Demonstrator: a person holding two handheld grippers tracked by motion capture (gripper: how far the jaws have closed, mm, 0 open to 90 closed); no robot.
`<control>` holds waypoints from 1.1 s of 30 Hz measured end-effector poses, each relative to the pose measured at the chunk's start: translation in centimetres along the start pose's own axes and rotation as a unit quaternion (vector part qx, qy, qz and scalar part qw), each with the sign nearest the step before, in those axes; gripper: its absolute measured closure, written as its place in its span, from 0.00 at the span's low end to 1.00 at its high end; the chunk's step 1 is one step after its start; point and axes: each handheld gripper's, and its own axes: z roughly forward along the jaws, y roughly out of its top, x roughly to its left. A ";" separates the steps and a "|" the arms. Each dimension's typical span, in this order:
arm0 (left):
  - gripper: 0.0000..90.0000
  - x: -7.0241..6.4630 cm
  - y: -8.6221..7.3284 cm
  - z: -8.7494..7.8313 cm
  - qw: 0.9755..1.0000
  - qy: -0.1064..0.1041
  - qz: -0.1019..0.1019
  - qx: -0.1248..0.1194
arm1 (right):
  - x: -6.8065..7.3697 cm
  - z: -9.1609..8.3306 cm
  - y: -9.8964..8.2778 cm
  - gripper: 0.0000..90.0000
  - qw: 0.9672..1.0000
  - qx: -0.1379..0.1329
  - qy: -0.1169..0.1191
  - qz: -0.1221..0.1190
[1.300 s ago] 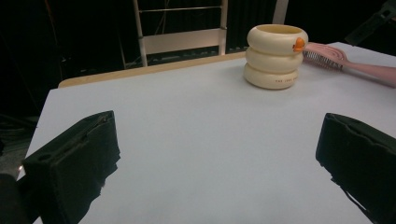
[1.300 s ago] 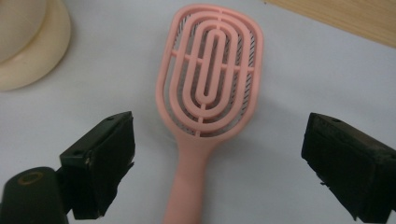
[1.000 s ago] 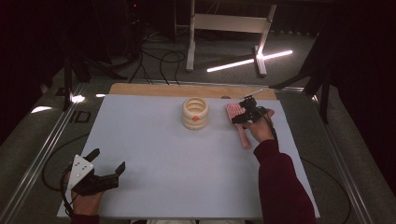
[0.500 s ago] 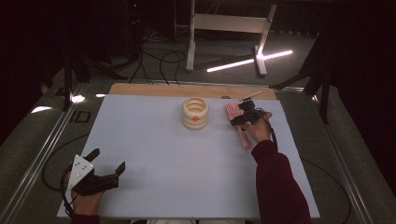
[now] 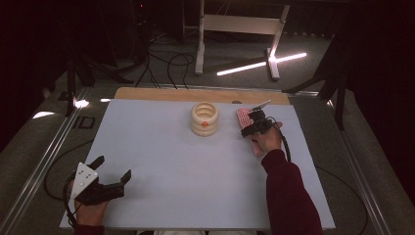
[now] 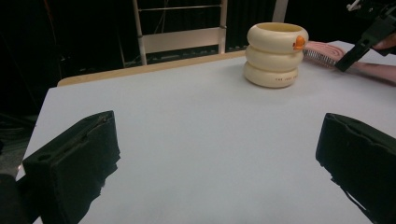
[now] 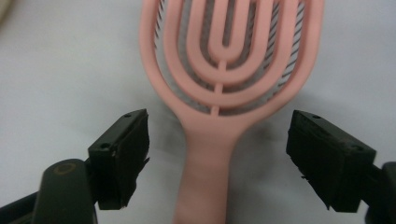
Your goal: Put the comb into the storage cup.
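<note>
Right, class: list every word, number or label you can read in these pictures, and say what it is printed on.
Cream ringed pot: one line of small dark print low on its side, too blurred to read.
Pink hairbrush: no text visible.
Hand-held grippers and table: none.

Small dark print on lowest ring of cream ringed pot [image 6: 275, 54] (facing the left tool's camera); too small and blurred to read. Nothing else lettered.
</note>
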 end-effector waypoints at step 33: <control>0.00 -0.1 -0.1 0.1 1.000 0.000 0.000 0.002 | 0.2 -0.3 -0.3 0.74 1.000 0.002 -0.002 0.011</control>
